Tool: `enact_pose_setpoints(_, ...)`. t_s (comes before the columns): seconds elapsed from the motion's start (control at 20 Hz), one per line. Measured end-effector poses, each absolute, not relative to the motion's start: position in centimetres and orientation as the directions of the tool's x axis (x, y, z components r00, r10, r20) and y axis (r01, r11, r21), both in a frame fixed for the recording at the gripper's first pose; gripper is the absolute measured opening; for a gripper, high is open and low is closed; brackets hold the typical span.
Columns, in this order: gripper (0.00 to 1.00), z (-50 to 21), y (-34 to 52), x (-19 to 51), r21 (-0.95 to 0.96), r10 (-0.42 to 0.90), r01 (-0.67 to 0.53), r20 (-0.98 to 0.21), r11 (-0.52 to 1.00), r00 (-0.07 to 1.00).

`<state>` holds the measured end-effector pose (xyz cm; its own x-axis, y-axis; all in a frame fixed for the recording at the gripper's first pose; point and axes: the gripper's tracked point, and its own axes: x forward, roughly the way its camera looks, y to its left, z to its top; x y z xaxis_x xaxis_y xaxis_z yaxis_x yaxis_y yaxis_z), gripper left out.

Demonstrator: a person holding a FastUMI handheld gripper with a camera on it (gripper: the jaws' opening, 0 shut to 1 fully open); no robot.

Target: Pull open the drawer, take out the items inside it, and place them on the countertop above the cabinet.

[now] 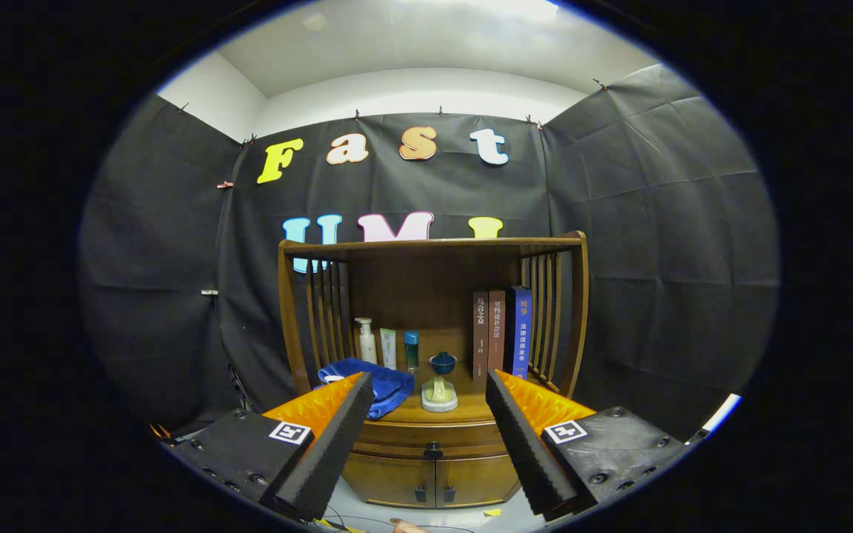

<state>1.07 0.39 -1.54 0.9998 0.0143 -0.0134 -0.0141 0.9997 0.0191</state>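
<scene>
Two gripper (426, 411) fingers spread wide, closed drawer (432, 438) beyond them

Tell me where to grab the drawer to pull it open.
Take the small dark knob at the middle of the drawer front, straight from the front. It sticks out from a flat panel, so it looks like the only hold. The open claw is already lined up with it, still short of it.

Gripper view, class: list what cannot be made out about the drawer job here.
- Drawer contents: drawer is closed, its front hides them.
- Towel: near end hidden by a finger of the open gripper.
- Bottles: too small to identify.
- Cabinet base: cut off below.
</scene>
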Motion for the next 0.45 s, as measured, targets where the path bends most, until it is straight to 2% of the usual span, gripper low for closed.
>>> enact_pose_setpoints(0.45,0.99,-1.36,-0.24,1.33,0.028,0.014,-0.014,-0.012,1.0,1.0)
